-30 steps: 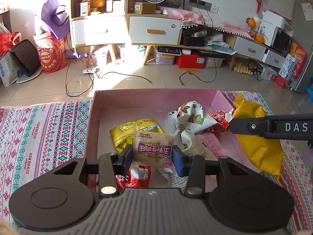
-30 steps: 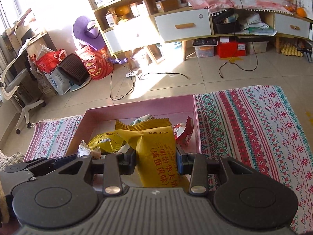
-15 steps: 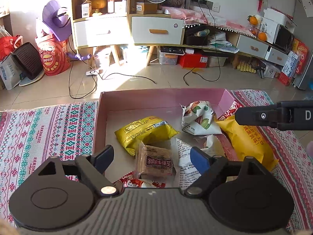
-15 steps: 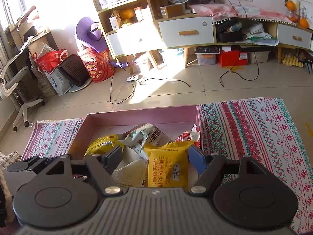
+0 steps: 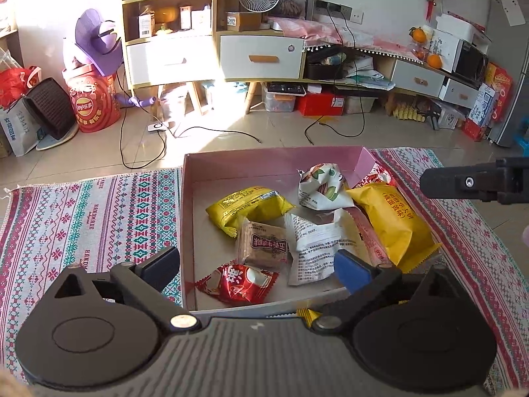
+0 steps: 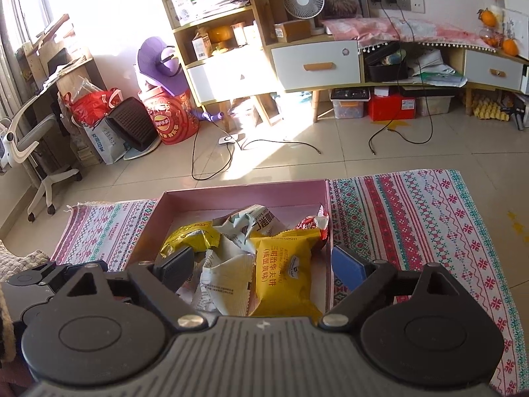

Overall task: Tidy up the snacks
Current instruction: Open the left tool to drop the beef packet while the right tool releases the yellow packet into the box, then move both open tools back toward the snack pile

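Release step: the left gripper and right gripper are hanging spread and empty, jaws just opened, above the pink box. The biscuit packet and yellow packet are lying inside the box; next, a further loose snack probably needs finding.

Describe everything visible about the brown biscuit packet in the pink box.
The brown biscuit packet is a small squarish pack in clear wrap, showing tan biscuit stacked inside, with a dark maroon label printed in white characters. It lies flat and sealed on the floor of the pink box, toward the near side. The yellow packet overlaps its far corner, the white wrapper lies against its right side, and the red packet sits just in front. No gripper touches it.
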### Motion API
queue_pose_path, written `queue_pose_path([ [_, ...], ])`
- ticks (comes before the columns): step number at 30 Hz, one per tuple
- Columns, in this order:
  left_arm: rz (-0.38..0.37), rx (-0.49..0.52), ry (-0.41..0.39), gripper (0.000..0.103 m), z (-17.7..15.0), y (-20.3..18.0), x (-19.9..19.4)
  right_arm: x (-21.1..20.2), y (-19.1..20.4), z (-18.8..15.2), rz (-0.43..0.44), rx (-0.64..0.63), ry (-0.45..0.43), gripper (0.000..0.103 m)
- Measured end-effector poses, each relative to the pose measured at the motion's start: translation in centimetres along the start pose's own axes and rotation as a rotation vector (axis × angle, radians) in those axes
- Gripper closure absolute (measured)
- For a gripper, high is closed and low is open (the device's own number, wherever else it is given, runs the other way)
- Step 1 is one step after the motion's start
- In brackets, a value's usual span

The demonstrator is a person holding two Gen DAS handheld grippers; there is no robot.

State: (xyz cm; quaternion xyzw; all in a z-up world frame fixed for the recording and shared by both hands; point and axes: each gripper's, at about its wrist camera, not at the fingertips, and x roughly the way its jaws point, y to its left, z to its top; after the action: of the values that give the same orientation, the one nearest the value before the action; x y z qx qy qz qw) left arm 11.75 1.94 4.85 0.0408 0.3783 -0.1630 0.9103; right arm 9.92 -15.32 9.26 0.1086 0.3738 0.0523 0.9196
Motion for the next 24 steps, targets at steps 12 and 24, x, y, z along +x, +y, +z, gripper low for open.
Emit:
queue_pose_path([
  [12,-0.003,0.037,0.017,0.000,-1.9,0.5,-3.0,-2.3,0.6,-2.0,-0.007,-0.025,0.023,0.007],
  [24,-0.015,0.075,0.039,0.000,-4.5,0.4,-5.0,-3.1,0.9,-4.6,-0.017,-0.036,0.069,0.005],
])
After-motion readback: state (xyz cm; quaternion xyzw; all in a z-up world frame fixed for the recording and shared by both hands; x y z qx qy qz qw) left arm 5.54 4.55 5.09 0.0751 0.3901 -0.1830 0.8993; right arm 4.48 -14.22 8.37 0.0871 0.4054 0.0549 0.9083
